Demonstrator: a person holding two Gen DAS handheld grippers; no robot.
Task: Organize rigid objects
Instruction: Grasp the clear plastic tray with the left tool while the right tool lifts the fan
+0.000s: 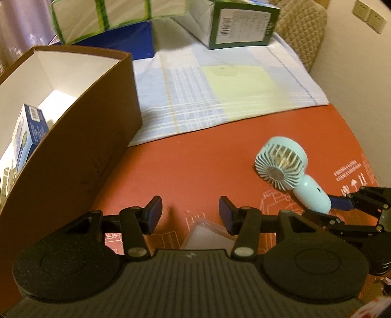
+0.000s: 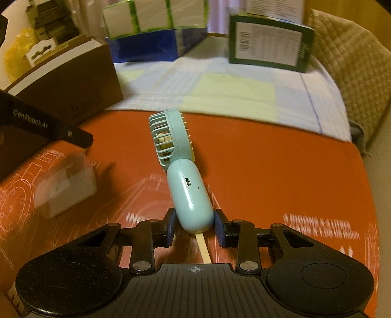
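Note:
A pale blue hand-held fan [image 2: 190, 195] rests on the red mat [image 1: 195, 166], its head [image 1: 281, 168] pointing away from its handle. My right gripper [image 2: 195, 222] is shut on the rounded end of the handle, one pad on each side; it also shows as the right gripper [image 1: 342, 205] in the left wrist view. My left gripper [image 1: 190, 210] stands open with nothing between its fingers, just above a translucent plastic case [image 1: 207, 237] on the mat. An open brown box [image 1: 85, 151] at the left holds a small blue carton [image 1: 29, 132].
A checked cloth [image 1: 220, 93] covers the far part of the table. On it stand a dark green carton [image 1: 239, 22], green-edged white boxes [image 1: 117, 17] and a blue box [image 1: 127, 41]. A quilted chair back [image 1: 303, 29] is behind. The mat's right edge curves down.

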